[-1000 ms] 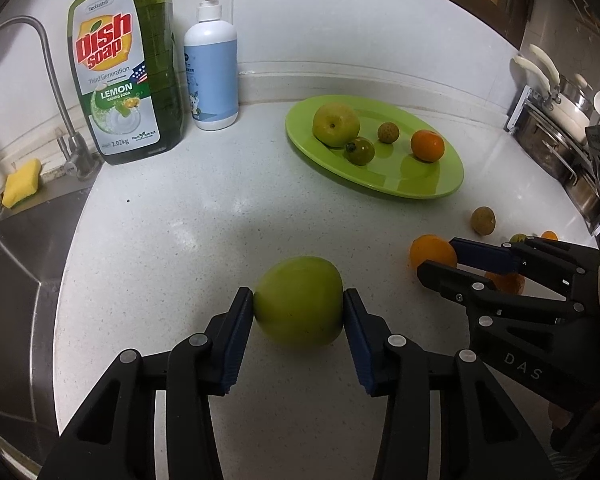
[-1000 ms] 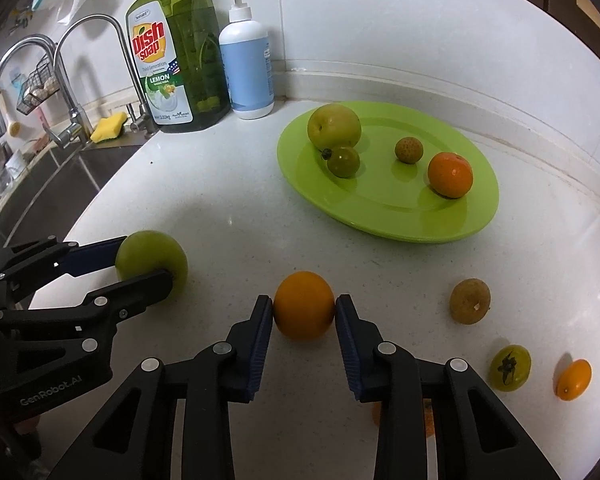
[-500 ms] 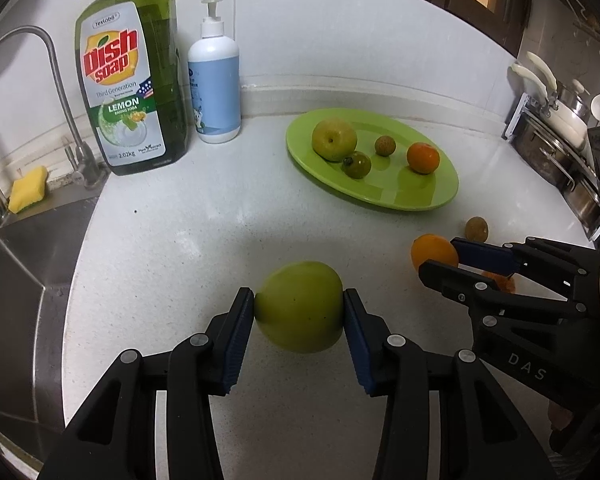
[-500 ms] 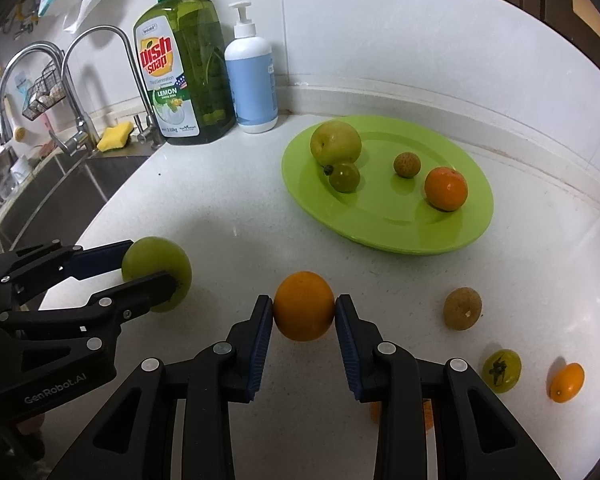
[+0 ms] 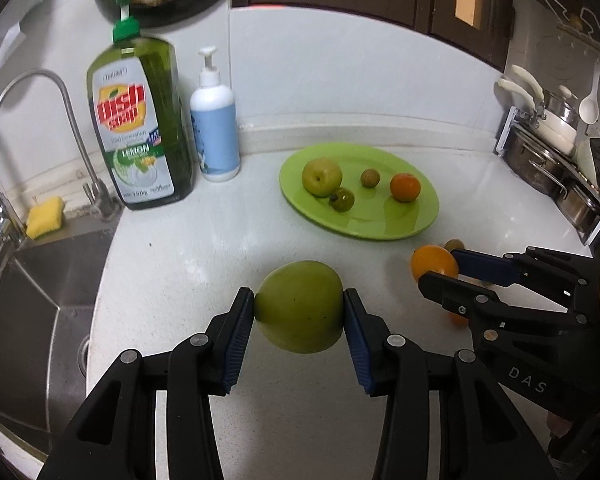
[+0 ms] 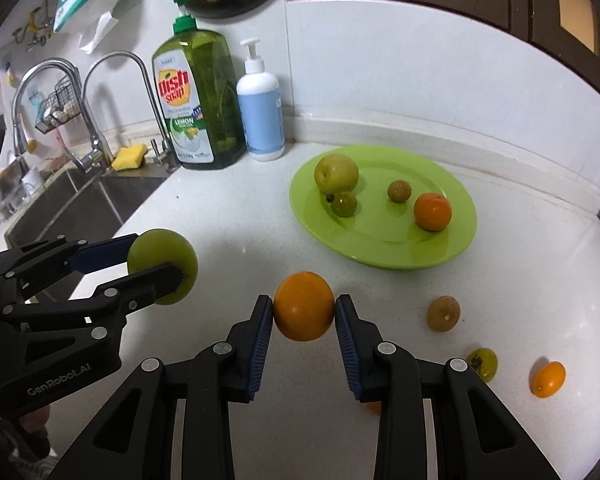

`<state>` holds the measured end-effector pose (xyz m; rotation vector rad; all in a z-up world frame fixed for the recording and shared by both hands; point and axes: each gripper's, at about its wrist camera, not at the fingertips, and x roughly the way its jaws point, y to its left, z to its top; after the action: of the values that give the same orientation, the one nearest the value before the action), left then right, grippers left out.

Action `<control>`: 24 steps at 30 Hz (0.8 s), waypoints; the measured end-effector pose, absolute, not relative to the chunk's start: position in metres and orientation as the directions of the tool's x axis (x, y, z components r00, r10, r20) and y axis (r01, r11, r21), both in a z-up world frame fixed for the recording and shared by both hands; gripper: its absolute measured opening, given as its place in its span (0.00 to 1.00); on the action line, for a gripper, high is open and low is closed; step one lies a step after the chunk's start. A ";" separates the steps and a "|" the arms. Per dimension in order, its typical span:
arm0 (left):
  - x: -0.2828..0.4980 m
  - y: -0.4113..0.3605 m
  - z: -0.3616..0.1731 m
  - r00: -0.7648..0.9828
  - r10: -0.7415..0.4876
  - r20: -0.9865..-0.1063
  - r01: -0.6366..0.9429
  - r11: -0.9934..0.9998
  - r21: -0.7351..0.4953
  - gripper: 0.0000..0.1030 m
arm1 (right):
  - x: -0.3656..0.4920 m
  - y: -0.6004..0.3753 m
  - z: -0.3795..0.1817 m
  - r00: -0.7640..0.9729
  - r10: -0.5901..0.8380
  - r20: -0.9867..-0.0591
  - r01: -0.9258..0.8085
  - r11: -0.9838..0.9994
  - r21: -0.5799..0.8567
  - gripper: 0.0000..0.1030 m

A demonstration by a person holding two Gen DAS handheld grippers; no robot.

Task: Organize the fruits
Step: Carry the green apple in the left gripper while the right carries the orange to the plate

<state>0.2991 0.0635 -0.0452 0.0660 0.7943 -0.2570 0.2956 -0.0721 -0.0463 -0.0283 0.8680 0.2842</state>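
Green apple is clamped between the pads of the left gripper, raised above the white bench. Farther right, an orange is gripped by the right gripper. Beyond them, four fruits are seen on the green plate.

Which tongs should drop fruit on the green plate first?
Right, probably. The right tongs hold the orange closer to the green plate, facing its bare near side. The left tongs with the green apple sit farther, toward the sink.
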 end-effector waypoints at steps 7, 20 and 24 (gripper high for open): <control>0.295 0.049 -0.027 0.714 -0.209 -0.668 0.272 0.962 -0.010 0.43 | 0.288 -0.085 -0.026 0.659 0.222 -0.719 -0.239 0.968 0.081 0.32; 0.317 0.013 0.003 0.745 -0.255 -0.617 0.322 0.947 -0.003 0.43 | 0.300 -0.126 0.013 0.728 0.192 -0.658 -0.193 0.978 0.072 0.33; 0.331 0.000 0.008 0.744 -0.259 -0.616 0.340 0.940 0.016 0.43 | 0.315 -0.138 0.018 0.726 0.196 -0.659 -0.193 0.978 0.079 0.32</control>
<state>0.3310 0.0004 0.0081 0.1307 0.6537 -0.3289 0.3149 -0.1384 0.0180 0.0055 0.7268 0.2145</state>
